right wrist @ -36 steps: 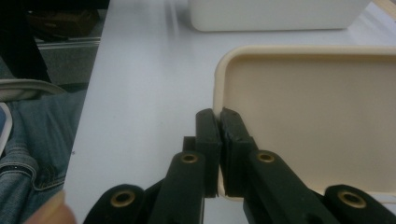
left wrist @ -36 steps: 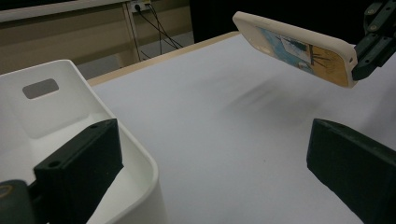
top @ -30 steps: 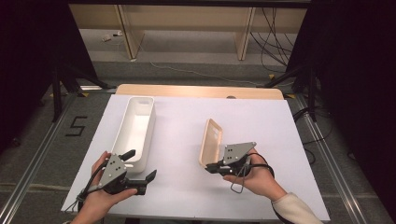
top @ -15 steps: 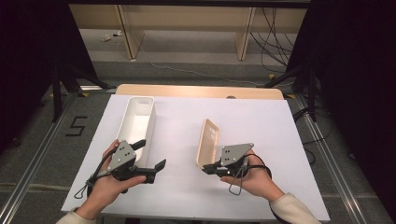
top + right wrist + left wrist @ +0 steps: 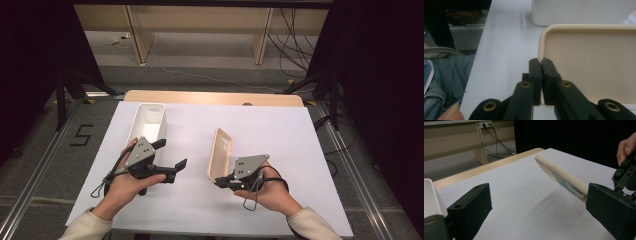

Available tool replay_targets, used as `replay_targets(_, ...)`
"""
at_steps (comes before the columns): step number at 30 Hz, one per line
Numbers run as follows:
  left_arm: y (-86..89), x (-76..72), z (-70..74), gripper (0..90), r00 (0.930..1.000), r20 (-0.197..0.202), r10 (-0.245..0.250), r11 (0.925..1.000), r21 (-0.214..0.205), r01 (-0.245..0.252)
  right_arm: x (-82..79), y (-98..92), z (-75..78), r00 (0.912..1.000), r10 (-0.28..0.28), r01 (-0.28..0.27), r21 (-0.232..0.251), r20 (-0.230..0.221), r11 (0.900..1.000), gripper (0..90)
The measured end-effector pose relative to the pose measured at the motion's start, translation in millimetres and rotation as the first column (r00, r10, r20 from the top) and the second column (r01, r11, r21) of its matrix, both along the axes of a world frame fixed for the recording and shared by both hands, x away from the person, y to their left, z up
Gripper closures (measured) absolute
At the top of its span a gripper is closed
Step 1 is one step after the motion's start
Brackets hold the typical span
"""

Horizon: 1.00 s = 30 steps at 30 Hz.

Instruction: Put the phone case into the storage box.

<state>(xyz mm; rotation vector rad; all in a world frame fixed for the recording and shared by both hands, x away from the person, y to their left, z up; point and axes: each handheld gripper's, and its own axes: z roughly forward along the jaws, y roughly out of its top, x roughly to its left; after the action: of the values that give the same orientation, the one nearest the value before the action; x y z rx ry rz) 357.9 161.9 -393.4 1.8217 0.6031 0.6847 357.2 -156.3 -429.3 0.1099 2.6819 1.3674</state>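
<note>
The right gripper (image 5: 223, 181) has its jaws clamped on the near rim of the cream lid (image 5: 218, 154), holding it tilted on edge above the white table sheet (image 5: 280, 140). The left gripper (image 5: 170, 156) hovers with jaws spread wide and nothing between them, just beside the near end of the white bin (image 5: 148, 116), which lies left of the lid.

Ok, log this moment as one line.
right claw: shut on rim of cream lid, lid tilted on edge | left claw: open, holding nothing, beside white box | surface: white table
</note>
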Motion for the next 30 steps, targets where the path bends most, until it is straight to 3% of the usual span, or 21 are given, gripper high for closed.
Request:
replay_targets(6, -4.2, 4.1, 3.1, 5.6, 0.9999, -0.011, -0.004, 1.0, 0.009, 0.004, -1.2, 2.9, 1.1, 1.0, 0.008, -0.008, 0.004, 0.004, 1.0, 88.2)
replay_targets(11, -11.6, 5.2, 6.3, 0.0, 0.9999, -0.01, 0.012, 0.9999, 0.012, -0.012, -2.4, 4.2, 1.5, 0.9998, 0.012, -0.012, 0.006, 0.014, 0.9999, 88.2)
replay_targets(28, -30.9, 24.2, 20.7, 0.6, 0.9991, -0.026, 0.033, 0.9994, 0.015, -0.032, -4.7, 9.3, 2.6, 0.9993, 0.022, -0.022, 0.008, 0.03, 0.9997, 88.2)
replay_targets(29, -30.9, 24.8, 21.9, 0.7, 0.9966, -0.009, 0.082, 0.9964, 0.022, -0.082, -4.8, 9.6, 2.6, 0.9993, 0.024, -0.024, 0.005, 0.028, 0.9997, 88.2)
replay_targets(30, -31.5, 25.5, 22.6, 0.7, 0.9963, -0.01, 0.086, 0.996, 0.027, -0.085, -5.0, 10.1, 2.5, 0.9993, 0.022, -0.023, 0.005, 0.031, 0.9997, 88.2)
